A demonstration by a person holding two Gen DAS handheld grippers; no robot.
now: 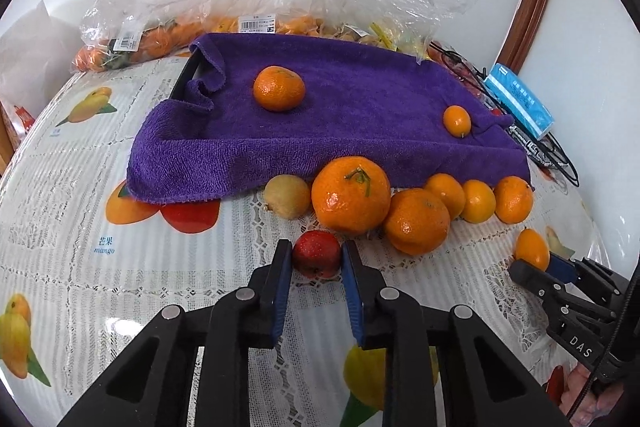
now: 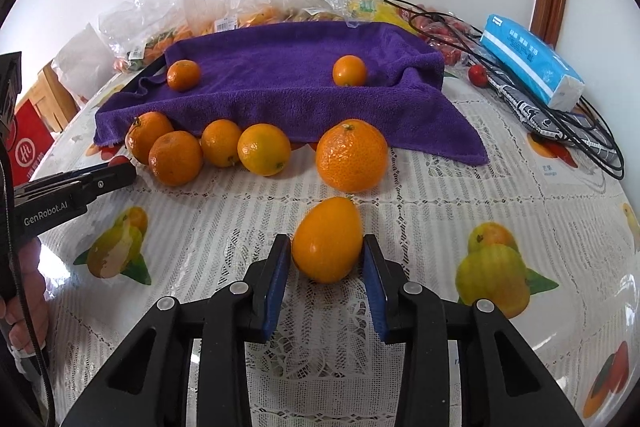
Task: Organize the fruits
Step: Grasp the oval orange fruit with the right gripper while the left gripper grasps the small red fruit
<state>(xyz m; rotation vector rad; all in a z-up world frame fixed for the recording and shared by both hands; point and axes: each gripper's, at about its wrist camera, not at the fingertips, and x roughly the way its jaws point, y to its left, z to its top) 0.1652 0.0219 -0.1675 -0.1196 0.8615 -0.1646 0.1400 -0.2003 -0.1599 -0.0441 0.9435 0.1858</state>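
Note:
My left gripper (image 1: 316,255) is shut on a small red fruit (image 1: 317,253) resting on the tablecloth. My right gripper (image 2: 326,251) straddles an oval kumquat (image 2: 327,239) with its jaws open, a small gap showing on the right side. A purple towel (image 1: 352,123) over a tray holds a mandarin (image 1: 279,87) and a small kumquat (image 1: 457,120). Several mandarins (image 1: 351,195) and a yellowish-brown fruit (image 1: 287,195) lie along the towel's front edge. The right gripper also shows in the left wrist view (image 1: 538,269), the left gripper in the right wrist view (image 2: 120,169).
Clear plastic bags of fruit (image 1: 168,27) lie behind the towel. A blue tissue pack (image 2: 528,61), black cables (image 2: 580,131) and a small red fruit (image 2: 478,75) sit at the right. The table (image 2: 200,227) has a lace cloth with fruit prints.

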